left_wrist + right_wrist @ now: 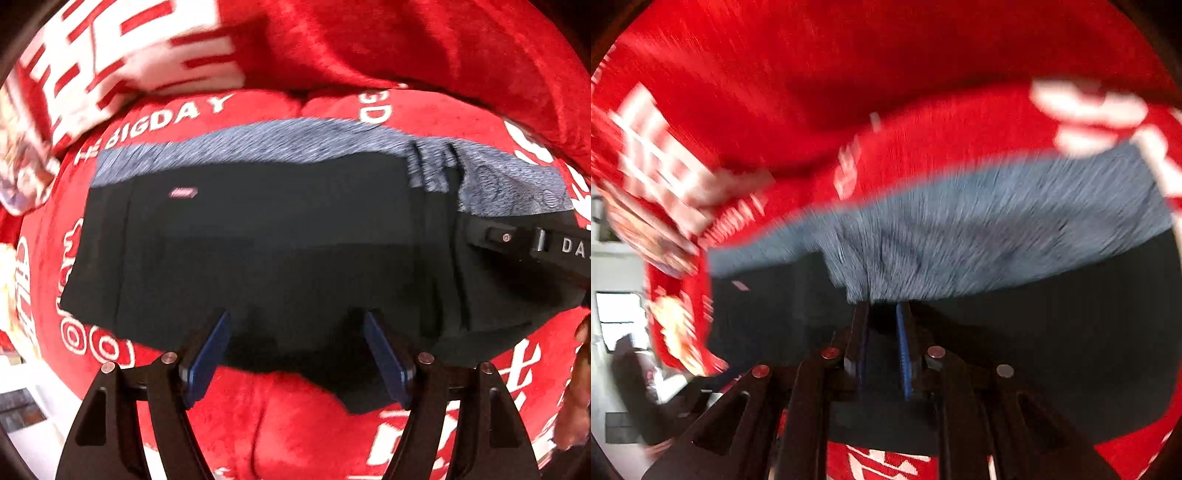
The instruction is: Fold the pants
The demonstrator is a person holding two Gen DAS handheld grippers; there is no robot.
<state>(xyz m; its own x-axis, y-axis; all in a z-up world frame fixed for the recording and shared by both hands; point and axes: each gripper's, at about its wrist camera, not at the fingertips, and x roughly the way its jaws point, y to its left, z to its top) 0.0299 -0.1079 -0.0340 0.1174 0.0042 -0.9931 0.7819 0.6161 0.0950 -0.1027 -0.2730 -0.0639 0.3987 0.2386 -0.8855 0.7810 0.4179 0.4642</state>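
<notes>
Pants (258, 251), black with a grey band, lie flat on a red blanket (314, 424), long axis running left to right. The left hand-held gripper (295, 354) hangs over their near edge, jaws apart and empty. The right hand-held gripper (882, 343), jaws nearly together, appears clamped on black cloth at the grey band, though blur obscures it.

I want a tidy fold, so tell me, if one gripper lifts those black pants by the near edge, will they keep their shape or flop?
The black pants will probably flop: they lie limp and creased on the red blanket. Unheld parts would likely sag, so the open left gripper alone may not keep the fold. The plush blanket may drag on them.
</notes>
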